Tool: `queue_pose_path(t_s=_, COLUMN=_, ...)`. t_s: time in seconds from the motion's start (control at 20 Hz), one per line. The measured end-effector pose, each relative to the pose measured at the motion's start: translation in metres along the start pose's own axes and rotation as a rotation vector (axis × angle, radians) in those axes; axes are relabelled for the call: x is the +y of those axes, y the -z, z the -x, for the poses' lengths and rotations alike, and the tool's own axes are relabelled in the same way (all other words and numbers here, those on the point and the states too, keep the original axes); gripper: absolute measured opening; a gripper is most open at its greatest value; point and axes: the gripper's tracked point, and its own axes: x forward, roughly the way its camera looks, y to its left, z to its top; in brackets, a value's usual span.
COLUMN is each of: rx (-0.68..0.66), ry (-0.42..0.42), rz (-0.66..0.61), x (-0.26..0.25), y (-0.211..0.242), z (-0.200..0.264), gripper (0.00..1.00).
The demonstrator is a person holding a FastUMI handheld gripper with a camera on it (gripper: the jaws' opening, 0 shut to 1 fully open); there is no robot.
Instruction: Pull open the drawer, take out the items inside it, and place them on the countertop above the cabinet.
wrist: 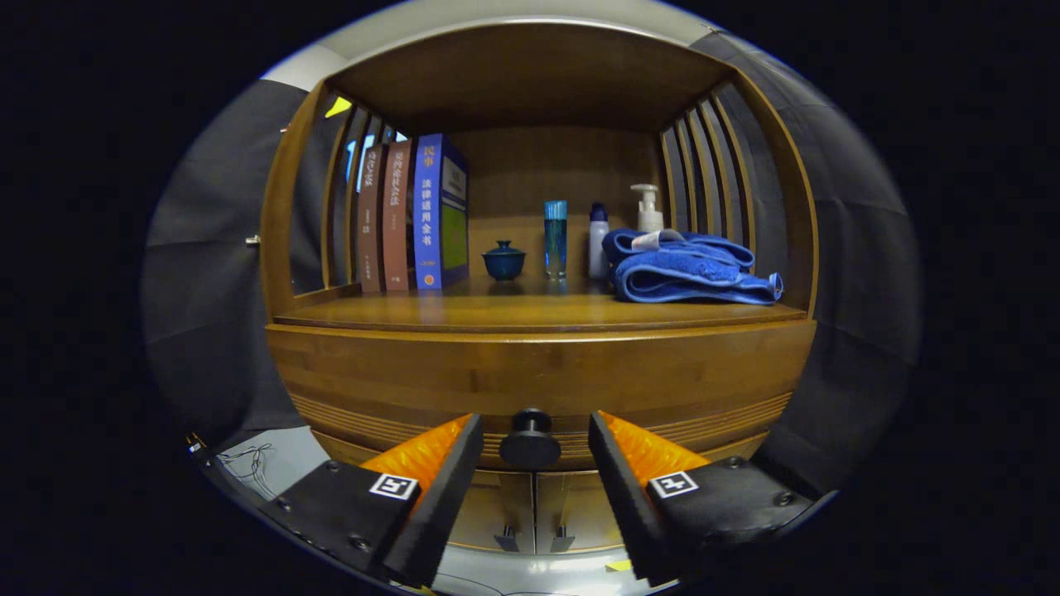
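Observation:
A wooden cabinet stands in front of me with its drawer [538, 381] closed. The drawer's round black knob [530, 443] sits between my two fingertips, with a gap on each side. My gripper [535, 434] is open around the knob and touches nothing. Above the drawer runs the wooden countertop [497, 313], a shelf bay with slatted sides. What lies inside the drawer is hidden.
On the countertop stand three upright books [414, 215] at the left, a small blue lidded cup [503, 261], a tall blue glass [555, 238], a white bottle [598, 242], a pump bottle [648, 209] and a folded blue towel [687, 269]. Two lower doors [534, 513] lie beneath the drawer.

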Motion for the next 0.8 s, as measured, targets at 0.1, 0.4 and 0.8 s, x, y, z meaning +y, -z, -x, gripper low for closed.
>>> queue_pose_path(t_s=0.1, rx=0.014, ry=-0.017, rz=-0.023, x=0.006, y=0.004, z=-0.006, gripper=0.72)
queue_pose_path(t_s=0.4, rx=0.043, ry=0.007, rz=-0.027, x=0.007, y=0.011, z=-0.008, gripper=0.54)
queue_pose_path(t_s=0.8, rx=0.097, ry=-0.012, rz=-0.027, x=0.004, y=0.02, z=-0.003, gripper=0.37)
